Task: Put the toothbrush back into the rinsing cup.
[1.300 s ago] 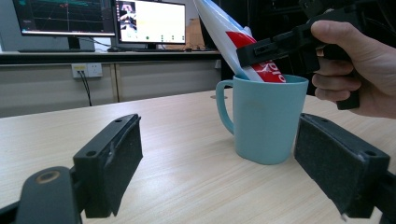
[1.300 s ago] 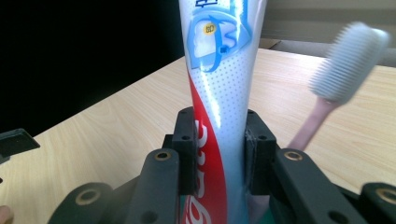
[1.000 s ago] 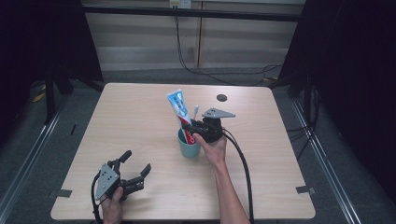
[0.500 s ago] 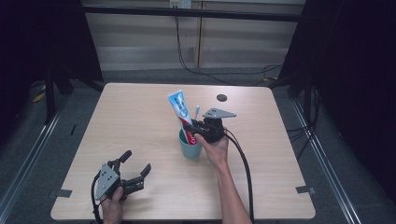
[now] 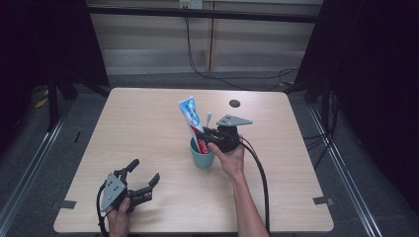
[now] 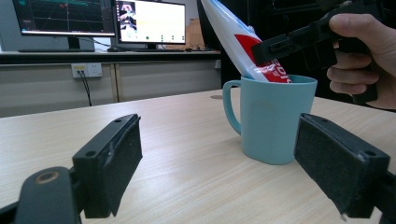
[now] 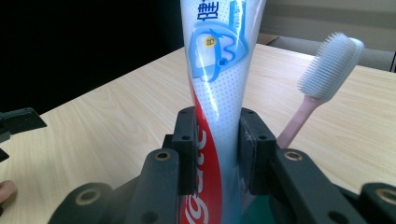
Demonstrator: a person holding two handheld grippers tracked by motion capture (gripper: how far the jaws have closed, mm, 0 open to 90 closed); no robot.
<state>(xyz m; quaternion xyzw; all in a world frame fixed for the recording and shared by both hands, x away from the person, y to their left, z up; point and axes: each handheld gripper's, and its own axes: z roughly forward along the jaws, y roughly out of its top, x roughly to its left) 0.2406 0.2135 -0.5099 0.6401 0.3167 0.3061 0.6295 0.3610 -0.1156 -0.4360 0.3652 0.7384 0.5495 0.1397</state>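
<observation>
Nothing moved: right gripper (image 7: 212, 154) still clamps toothpaste tube (image 7: 217, 70) in mug (image 6: 273, 119)

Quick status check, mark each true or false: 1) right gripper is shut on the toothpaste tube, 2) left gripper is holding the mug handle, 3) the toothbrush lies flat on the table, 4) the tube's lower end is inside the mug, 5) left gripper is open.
1) True: the right gripper clamps the toothpaste tube.
2) False: the left gripper sits apart from the mug, holding nothing.
3) False: the toothbrush stands in the mug, bristles up.
4) True.
5) True.
</observation>
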